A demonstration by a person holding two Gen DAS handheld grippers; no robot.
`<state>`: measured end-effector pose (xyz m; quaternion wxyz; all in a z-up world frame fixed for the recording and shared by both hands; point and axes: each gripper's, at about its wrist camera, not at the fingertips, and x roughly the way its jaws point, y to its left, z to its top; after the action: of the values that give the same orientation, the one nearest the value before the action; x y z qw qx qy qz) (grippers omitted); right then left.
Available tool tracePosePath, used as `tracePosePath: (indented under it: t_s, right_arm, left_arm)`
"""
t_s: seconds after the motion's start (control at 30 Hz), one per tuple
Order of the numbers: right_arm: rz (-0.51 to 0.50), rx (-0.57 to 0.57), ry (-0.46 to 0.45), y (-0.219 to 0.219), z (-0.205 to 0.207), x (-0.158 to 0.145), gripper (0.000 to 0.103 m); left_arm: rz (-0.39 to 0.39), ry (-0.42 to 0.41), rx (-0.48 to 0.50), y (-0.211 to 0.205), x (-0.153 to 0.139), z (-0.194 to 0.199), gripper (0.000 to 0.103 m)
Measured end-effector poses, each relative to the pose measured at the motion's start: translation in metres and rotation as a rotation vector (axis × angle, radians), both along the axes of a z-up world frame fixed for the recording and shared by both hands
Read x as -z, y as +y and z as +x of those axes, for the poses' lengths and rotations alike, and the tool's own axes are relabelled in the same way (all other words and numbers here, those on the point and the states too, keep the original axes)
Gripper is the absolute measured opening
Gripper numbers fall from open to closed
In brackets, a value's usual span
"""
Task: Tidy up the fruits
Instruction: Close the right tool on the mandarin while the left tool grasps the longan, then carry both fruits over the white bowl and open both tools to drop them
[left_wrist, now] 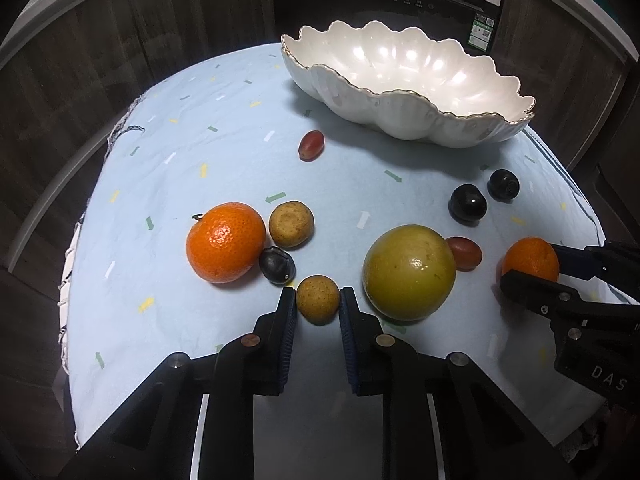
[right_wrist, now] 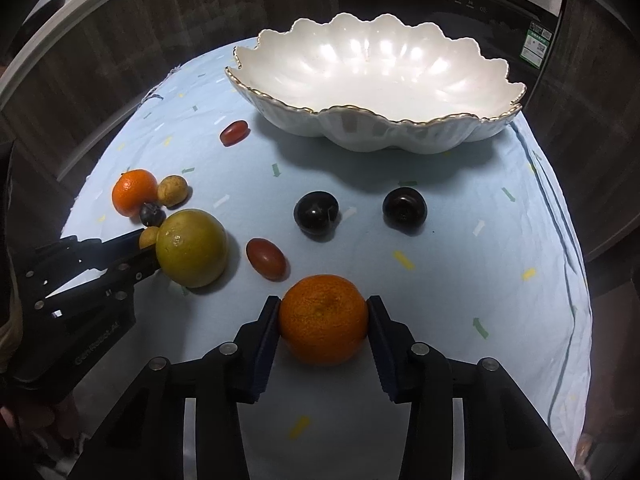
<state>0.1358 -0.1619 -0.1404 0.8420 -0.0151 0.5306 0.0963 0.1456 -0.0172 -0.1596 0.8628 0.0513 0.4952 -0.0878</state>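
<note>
You are clamping the left tongs (left_wrist: 318,300) on a small brown fruit (left_wrist: 317,299) and the right tongs (right_wrist: 323,318) on a mandarin (right_wrist: 323,318), both sitting on the tabletop (left_wrist: 192,168), while the scalloped white bowl (right_wrist: 400,120) is standing empty with all 10 fruits left outside.

hidden: small brown fruit (right_wrist: 149,237) mostly behind yellow-green fruit (right_wrist: 192,248) | blurred: appliance sticker (left_wrist: 483,32) text unreadable | cut off: none

Overhead light glares off the white bowl (left_wrist: 404,68); dim, vignetted surroundings curve at fisheye edges.
</note>
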Motion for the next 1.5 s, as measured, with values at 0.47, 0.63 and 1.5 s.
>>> tracePosePath:
  t_s: [0.47,0.63,1.5]
  right_arm:
    - [0.022,0.023,-0.08,-0.009,-0.01,-0.027,0.044]
    - [0.018,0.029,-0.11,-0.012,-0.011,-0.036,0.044]
    - [0.023,0.117,-0.174,-0.044,0.021,-0.078,0.043]
  left_arm:
    - [0.008,-0.056,-0.035,0.002,-0.034,-0.018,0.022]
    - [0.012,-0.074,-0.044,0.002,-0.046,-0.019,0.022]
    - [-0.004,-0.091,-0.007,-0.026,-0.089,0.02,0.022]
